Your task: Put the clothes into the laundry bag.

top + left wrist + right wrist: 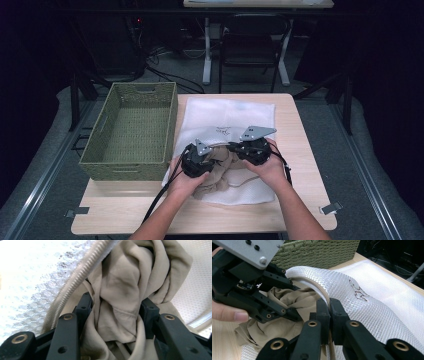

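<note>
A white mesh laundry bag [227,117] lies flat on the table, its zip-edged mouth [75,280] toward me. A bunched beige garment [222,167] sits at that mouth, partly inside. My left gripper [211,162] is shut on a thick fold of the beige garment [117,290], its jaws pressing the cloth from both sides. My right gripper [234,147] is shut on the bag's zip edge [322,293] and holds the mesh [367,305] lifted over the garment [287,302]. The left gripper [295,301] is just beside it, jaws in the cloth.
A green woven basket [107,150] stands on the table's left half, touching the bag's side; its wall [317,250] rises just behind the grippers. A chair and desk legs stand beyond the far edge. Bare tabletop [310,165] lies right of the bag.
</note>
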`<state>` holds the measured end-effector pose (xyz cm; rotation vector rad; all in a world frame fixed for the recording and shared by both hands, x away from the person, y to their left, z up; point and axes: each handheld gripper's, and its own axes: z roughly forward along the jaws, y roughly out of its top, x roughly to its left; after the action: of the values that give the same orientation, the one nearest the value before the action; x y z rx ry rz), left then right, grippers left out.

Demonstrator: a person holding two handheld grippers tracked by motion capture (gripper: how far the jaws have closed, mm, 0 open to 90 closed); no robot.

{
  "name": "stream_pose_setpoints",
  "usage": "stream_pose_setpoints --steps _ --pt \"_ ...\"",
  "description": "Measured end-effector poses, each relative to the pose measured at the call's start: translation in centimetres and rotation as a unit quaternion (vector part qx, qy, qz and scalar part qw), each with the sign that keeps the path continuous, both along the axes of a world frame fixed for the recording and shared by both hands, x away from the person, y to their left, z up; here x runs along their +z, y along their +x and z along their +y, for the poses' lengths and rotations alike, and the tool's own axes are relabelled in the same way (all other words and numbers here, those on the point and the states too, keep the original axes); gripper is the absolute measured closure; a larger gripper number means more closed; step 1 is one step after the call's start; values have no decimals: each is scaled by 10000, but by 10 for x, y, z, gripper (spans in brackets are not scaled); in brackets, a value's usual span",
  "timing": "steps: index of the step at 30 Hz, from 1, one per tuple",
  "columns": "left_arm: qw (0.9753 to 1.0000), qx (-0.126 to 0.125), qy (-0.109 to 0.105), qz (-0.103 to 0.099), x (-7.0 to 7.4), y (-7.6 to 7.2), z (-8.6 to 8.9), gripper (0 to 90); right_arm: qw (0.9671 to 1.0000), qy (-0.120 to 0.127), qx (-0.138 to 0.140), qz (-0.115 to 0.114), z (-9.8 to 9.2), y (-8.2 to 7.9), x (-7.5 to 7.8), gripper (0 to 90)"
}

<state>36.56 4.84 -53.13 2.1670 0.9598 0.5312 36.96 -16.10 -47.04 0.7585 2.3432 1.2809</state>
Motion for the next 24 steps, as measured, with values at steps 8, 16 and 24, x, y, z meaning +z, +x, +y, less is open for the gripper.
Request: stream_pose_setpoints --steps 8,16,24 --pt "9983 87 -393 413 3 5 4 453 10000 -15 9 -4 1 0 -1 871" --pt "9986 -60 -393 344 21 -8 12 372 10000 24 -30 -2 -1 0 0 870" --pt "9977 -264 -475 413 39 -25 29 373 10000 31 -36 -26 -3 -1 1 870"
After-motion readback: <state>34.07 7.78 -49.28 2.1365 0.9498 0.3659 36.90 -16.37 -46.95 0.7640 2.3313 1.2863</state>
